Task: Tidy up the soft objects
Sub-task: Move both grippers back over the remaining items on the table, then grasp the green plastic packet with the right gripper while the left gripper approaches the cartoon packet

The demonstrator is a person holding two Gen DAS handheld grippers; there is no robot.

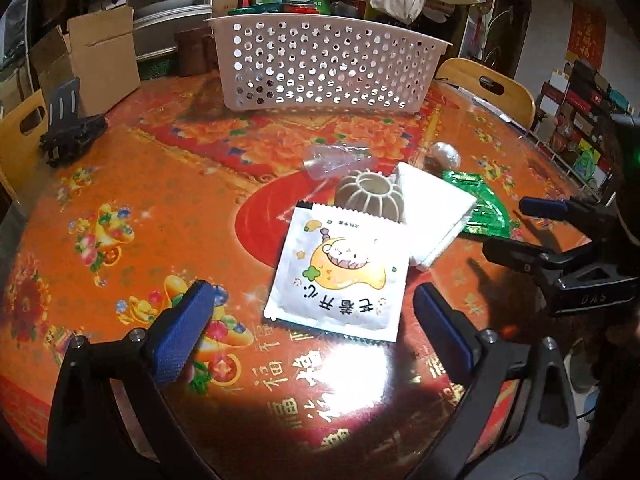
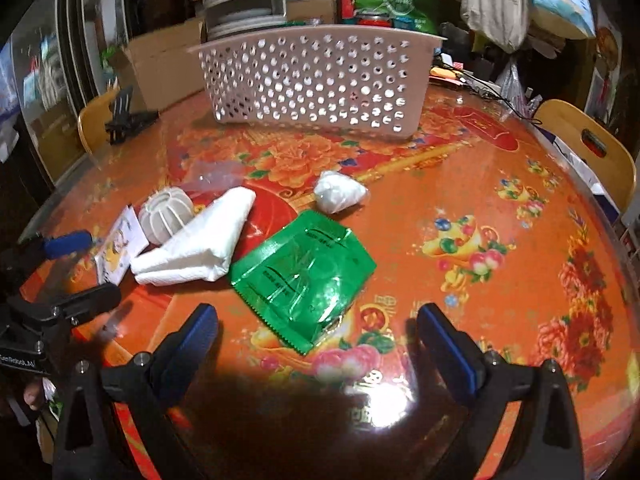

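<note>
Left wrist view takes in most of my round tabletop, its orange and red flowered cover glossy under the light. Everything else I place against the white perforated basket, which stands at the far side of the cloth. Just in front of the basket lies a crumpled clear plastic wrapper. Nearer to me than that sits a folded white tissue, with a ribbed beige ball touching its left edge. A white sachet printed with a cartoon lies nearer still, its far edge overlapping the ball. To the right of the tissue, a green foil packet pokes out from under it, and beyond that, back toward the basket, rests a small white knotted bag.

My left gripper hangs low over the cloth just short of the sachet, its jaws wide apart and holding nothing. My right gripper hovers on the near side of the green packet, jaws likewise spread and empty; in its own view the packet lies flat between the blue pads and slightly ahead of them. A black phone stand sits at the left edge, well apart from the basket.
</note>
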